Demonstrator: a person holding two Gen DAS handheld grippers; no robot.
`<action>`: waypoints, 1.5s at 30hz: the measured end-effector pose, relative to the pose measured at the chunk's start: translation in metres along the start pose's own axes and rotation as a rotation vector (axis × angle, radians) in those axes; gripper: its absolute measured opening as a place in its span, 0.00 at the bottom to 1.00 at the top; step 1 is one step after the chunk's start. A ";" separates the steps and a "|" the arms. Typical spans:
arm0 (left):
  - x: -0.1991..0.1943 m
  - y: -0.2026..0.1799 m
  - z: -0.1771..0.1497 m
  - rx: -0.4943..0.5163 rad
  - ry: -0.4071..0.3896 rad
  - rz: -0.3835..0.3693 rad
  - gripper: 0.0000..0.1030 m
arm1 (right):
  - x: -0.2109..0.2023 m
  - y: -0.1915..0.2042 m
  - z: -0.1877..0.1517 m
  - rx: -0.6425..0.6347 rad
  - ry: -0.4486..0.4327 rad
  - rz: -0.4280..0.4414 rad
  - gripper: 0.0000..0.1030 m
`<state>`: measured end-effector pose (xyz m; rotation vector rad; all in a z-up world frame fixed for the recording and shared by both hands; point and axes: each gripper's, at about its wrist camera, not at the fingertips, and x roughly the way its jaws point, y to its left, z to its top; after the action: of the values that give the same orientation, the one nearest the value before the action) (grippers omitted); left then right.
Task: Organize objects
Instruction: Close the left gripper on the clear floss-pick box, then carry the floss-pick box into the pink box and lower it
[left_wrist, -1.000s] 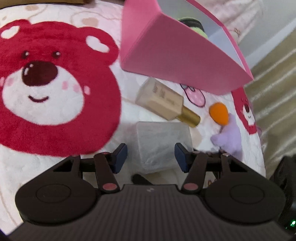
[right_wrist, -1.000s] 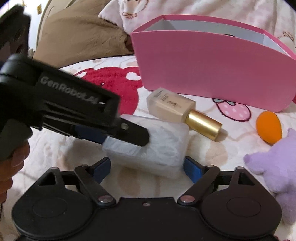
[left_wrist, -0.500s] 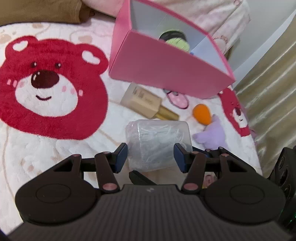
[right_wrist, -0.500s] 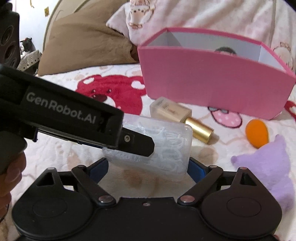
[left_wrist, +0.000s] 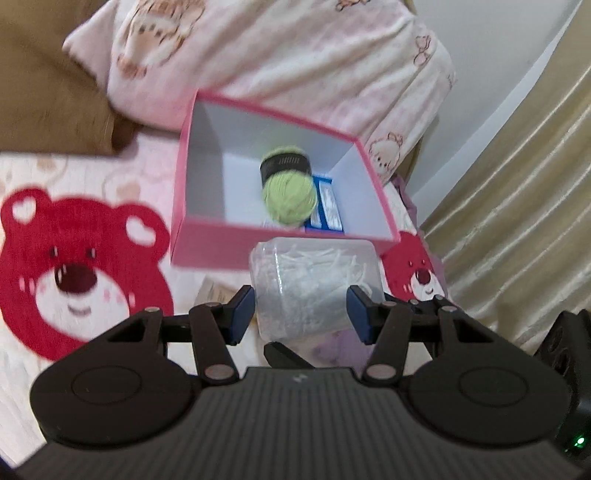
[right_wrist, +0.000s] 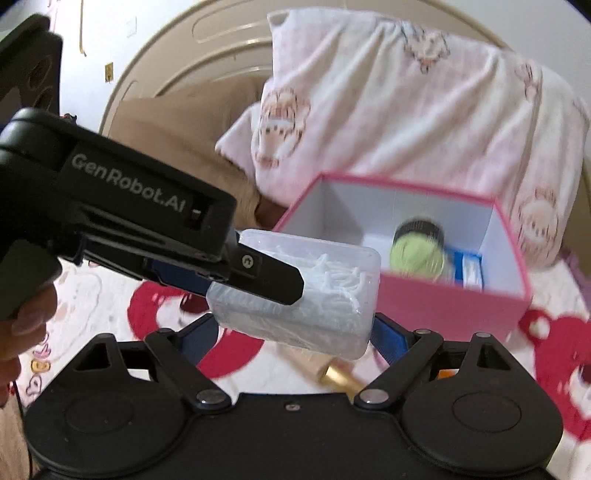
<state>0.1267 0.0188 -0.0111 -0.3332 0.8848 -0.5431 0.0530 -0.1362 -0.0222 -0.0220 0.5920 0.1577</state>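
Note:
A clear plastic box (left_wrist: 314, 280) full of white picks hangs in the air, just in front of the open pink box (left_wrist: 210, 251). My left gripper (left_wrist: 301, 310) is shut on one end of it, blue pads against its sides. In the right wrist view the clear box (right_wrist: 332, 295) lies across my right gripper (right_wrist: 293, 332), whose jaws are closing, pads against both of its ends. The left gripper's finger (right_wrist: 269, 277) lies on top. Inside the pink box (right_wrist: 443, 302) sit a green ball (left_wrist: 290, 199), a black-lidded jar (left_wrist: 284, 164) and a blue packet (left_wrist: 327, 206).
Below on the bear-print blanket (left_wrist: 74, 266) lie a gold-capped bottle (right_wrist: 338, 374) and a purple plush (left_wrist: 343, 343). A pink pillow (left_wrist: 295, 55) and a brown cushion (left_wrist: 44, 92) lie behind the pink box. A curtain (left_wrist: 517, 221) hangs at the right. A hand (right_wrist: 22, 332) holds the left gripper.
Both grippers have risen with the clear box, which has left the blanket. The views now look down into the pink box, and the bottle and sponge have dropped beneath the clear box.

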 end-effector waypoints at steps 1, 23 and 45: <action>0.001 -0.003 0.009 0.009 -0.004 0.007 0.52 | 0.003 -0.004 0.008 -0.005 -0.003 0.002 0.89; 0.120 0.005 0.109 0.046 0.070 0.260 0.55 | 0.149 -0.100 0.072 0.144 0.232 0.164 0.73; 0.167 0.006 0.092 0.068 0.089 0.424 0.50 | 0.191 -0.120 0.052 0.209 0.277 0.099 0.33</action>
<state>0.2878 -0.0670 -0.0656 -0.0536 0.9873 -0.1948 0.2562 -0.2246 -0.0885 0.1905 0.8840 0.1901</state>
